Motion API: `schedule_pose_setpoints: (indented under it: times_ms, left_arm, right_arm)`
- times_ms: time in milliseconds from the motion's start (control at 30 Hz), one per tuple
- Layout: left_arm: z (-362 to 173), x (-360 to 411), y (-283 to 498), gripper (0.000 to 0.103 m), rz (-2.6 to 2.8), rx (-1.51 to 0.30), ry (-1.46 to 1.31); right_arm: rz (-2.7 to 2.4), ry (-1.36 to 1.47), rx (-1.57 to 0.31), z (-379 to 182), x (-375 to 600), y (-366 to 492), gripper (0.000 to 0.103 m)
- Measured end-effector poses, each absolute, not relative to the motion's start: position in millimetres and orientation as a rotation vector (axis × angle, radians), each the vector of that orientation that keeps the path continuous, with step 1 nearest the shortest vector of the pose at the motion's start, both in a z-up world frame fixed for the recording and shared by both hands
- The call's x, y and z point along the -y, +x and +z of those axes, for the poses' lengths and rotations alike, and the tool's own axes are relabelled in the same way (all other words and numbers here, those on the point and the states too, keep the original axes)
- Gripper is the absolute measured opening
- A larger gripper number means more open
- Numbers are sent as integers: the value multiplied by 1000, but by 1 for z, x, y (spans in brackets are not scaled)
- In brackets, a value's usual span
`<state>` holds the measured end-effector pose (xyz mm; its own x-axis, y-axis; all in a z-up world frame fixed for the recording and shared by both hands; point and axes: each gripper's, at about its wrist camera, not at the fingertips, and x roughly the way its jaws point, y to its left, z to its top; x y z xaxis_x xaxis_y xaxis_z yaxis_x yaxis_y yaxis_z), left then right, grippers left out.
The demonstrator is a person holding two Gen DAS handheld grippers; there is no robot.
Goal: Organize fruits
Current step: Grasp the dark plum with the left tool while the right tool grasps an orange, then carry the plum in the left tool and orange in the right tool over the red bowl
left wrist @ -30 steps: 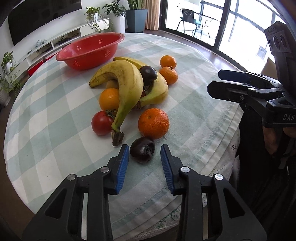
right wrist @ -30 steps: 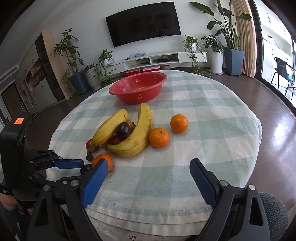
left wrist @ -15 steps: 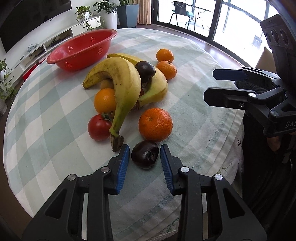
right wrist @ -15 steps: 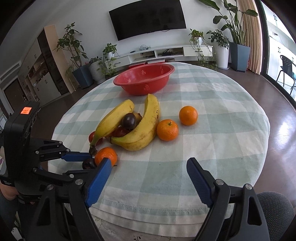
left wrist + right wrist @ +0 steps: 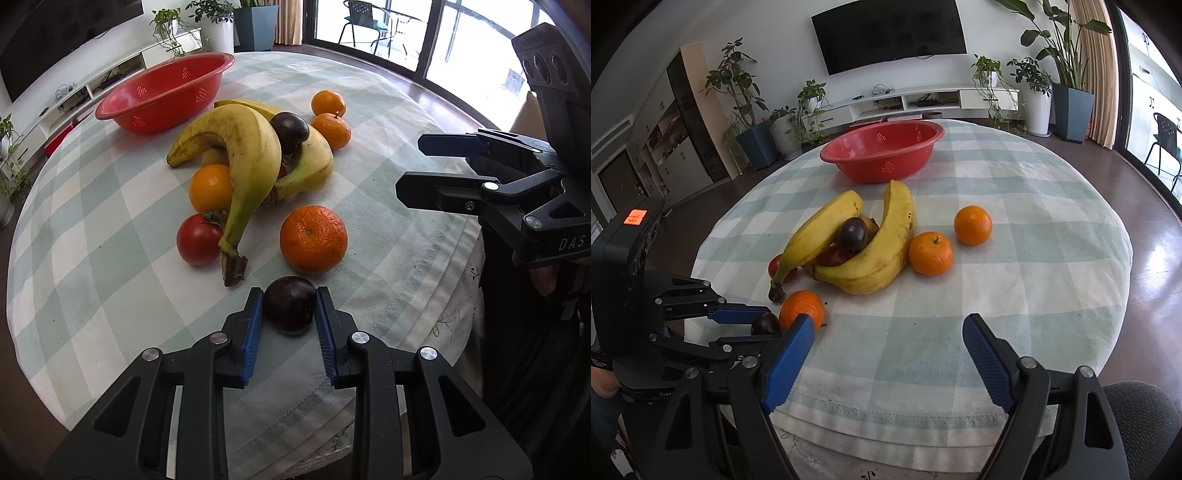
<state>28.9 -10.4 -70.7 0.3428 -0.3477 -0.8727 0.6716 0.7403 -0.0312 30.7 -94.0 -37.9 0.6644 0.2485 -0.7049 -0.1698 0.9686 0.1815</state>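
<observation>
On the bench (image 5: 388, 110), the plum (image 5: 290, 304) sits nearest the front edge, between the pads of the left tongs (image 5: 290, 325). Just behind it lies a tangerine (image 5: 313, 239), with a tomato (image 5: 198, 239) to its left. Behind these, two bananas (image 5: 243, 155) cradle another plum (image 5: 289, 127). Two more tangerines (image 5: 331, 130) lie to the right of the bananas. The bowl (image 5: 162, 94) stands farthest back. The right tongs (image 5: 886, 354) hang over the near bench edge.

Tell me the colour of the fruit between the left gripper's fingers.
Dark purple, almost black; the fruit in the left gripper shows best in the left wrist view.
</observation>
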Motion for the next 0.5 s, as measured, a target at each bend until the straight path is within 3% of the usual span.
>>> schedule_pose_setpoints:
  times_ms: [500]
  left_arm:
    - [-38, -43, 18, 26, -611, -944, 136]
  right_arm:
    - [341, 28, -838, -40, 42, 39, 80]
